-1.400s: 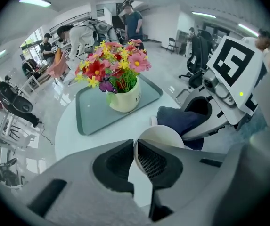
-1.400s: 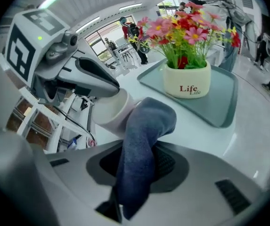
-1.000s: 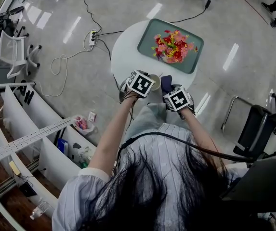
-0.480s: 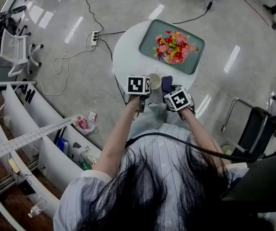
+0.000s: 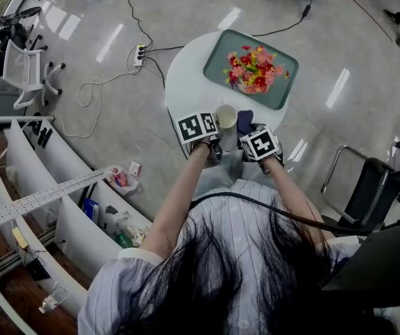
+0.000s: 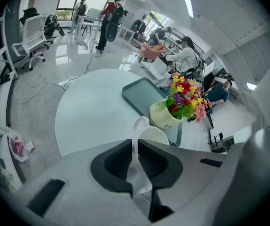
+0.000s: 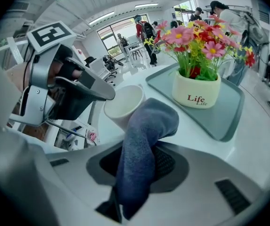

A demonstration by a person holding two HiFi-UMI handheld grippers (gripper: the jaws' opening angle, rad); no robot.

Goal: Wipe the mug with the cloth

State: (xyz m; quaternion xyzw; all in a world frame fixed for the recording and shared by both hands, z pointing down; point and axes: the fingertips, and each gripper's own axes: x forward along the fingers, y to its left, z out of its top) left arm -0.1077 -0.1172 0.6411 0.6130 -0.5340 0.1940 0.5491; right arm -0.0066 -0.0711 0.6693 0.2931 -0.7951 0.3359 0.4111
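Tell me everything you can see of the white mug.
The mug is plain cream-white, glossy like ceramic, empty, with a loop handle. The left hand-held gripper is shut on that handle. The mug is at the near edge of the round table, before the tray; resting or lifted, I cannot tell. The blue cloth, clamped in the right hand-held gripper, seems to lie against its side.

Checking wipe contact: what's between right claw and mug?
Only the blue cloth, clamped in the right claw, its end against the mug. Right gripper view shows it.
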